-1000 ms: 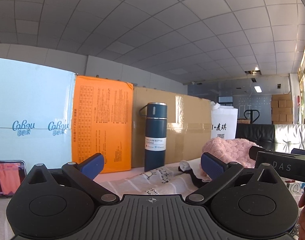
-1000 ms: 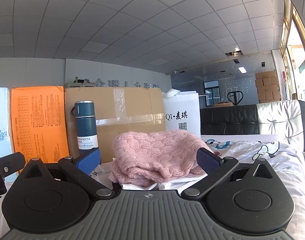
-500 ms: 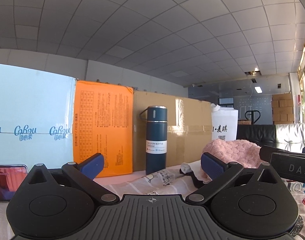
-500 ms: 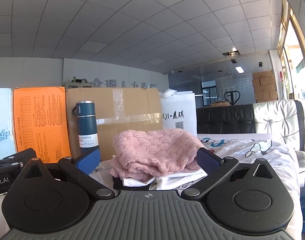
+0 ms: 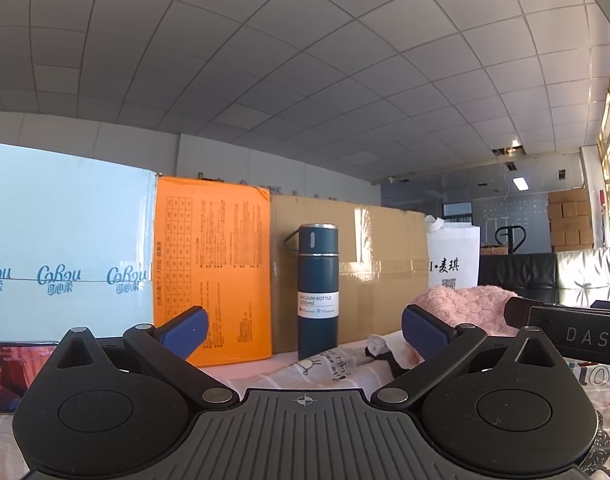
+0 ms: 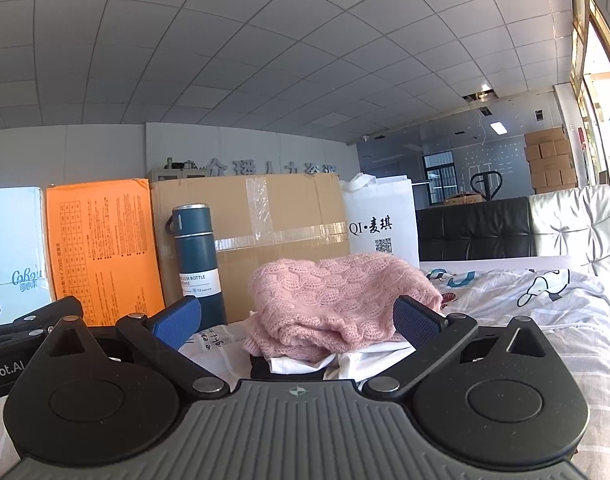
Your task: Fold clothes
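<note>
Pink knitted sweater [image 6: 337, 300], folded into a thick bundle, resting atop white garment [image 6: 345, 360] and dark garment [image 6: 261, 368], stacked on cartoon-printed bed sheet [image 6: 545, 320].

Bed surface, covered by a white sheet [image 6: 537, 320] printed with cartoon animals and lettering; the sheet was rumpled, most of all at the right.

Items that lay or stood directly on it:
- Stack of folded clothes, centre: a dark garment [image 6: 261, 368] at the bottom, a white garment [image 6: 369, 356] on it, a pink knitted sweater [image 6: 337, 300] on top.
- Dark blue vacuum bottle [image 6: 197, 260], upright, left of the stack and apart from it.
- Along the far edge, left to right: pale blue carton [image 5: 65, 256], orange box [image 6: 105, 248], brown cardboard box [image 6: 261, 220], white paper bag [image 6: 381, 220], standing side by side.
- Phone [image 5: 9, 376], near left, screen lit.
</note>
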